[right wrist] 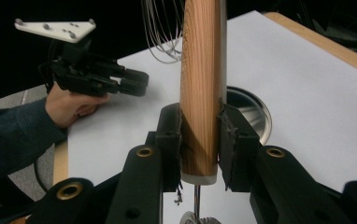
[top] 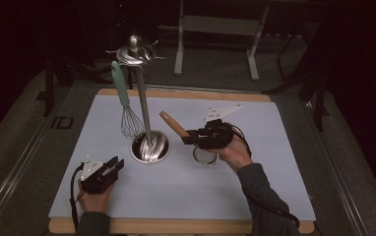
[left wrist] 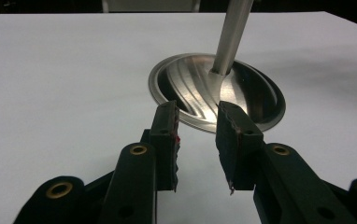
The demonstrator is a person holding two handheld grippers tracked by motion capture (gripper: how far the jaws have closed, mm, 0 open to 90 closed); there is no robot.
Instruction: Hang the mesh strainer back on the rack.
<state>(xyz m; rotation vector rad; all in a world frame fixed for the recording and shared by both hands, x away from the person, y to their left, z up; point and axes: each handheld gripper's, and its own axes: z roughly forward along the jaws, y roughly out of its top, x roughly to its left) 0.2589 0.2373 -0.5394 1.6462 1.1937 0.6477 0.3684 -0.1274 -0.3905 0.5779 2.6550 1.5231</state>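
Observation:
A steel utensil stand point(top: 149, 147) with a round base and tall pole stands on the white mat point(top: 255, 187). A whisk point(top: 125, 105) with a teal handle hangs from its top hooks point(top: 135, 52). My right gripper point(top: 187, 136) is shut on the wooden handle point(top: 171, 124) of a small mesh strainer point(top: 205, 156), held low over the mat right of the stand. The right gripper view shows the handle point(right wrist: 202, 88) upright between the jaws of that gripper point(right wrist: 200, 119). My left gripper point(top: 115, 165) rests open at the front left, with its jaws point(left wrist: 197, 112) pointing at the stand base point(left wrist: 242, 93) and empty.
The mat lies on a wooden board point(top: 186, 93) whose edge shows at the back and front. A metal frame point(top: 215, 29) stands on the dark floor behind the table. The stand's pole point(left wrist: 232, 32) rises just ahead of the left jaws.

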